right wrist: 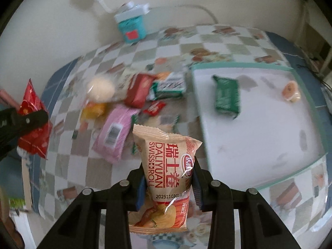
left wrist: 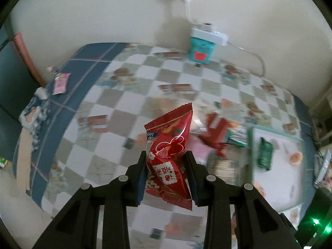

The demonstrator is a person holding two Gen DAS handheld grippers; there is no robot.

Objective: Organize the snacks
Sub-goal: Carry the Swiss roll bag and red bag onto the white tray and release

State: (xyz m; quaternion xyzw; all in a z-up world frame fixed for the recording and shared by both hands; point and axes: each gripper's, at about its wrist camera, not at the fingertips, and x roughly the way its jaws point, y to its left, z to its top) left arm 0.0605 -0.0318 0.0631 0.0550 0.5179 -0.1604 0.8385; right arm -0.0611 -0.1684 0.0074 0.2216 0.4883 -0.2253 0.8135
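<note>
My left gripper (left wrist: 166, 155) is shut on a red snack packet (left wrist: 169, 143) and holds it above the checked tablecloth; it also shows at the left of the right wrist view (right wrist: 33, 122). My right gripper (right wrist: 169, 166) is shut on a beige Swiss roll packet (right wrist: 166, 174), held above the table beside a white tray (right wrist: 259, 145). The tray holds a green packet (right wrist: 227, 96) and a small orange snack (right wrist: 290, 91). A pile of snacks lies left of the tray, with a pink packet (right wrist: 114, 132) and a red packet (right wrist: 138, 92) in it.
A teal box (right wrist: 132, 28) with a white power strip on top stands against the back wall. A small pink packet (left wrist: 60, 83) lies on the blue border at the table's far left. The tray also shows at the right in the left wrist view (left wrist: 280, 186).
</note>
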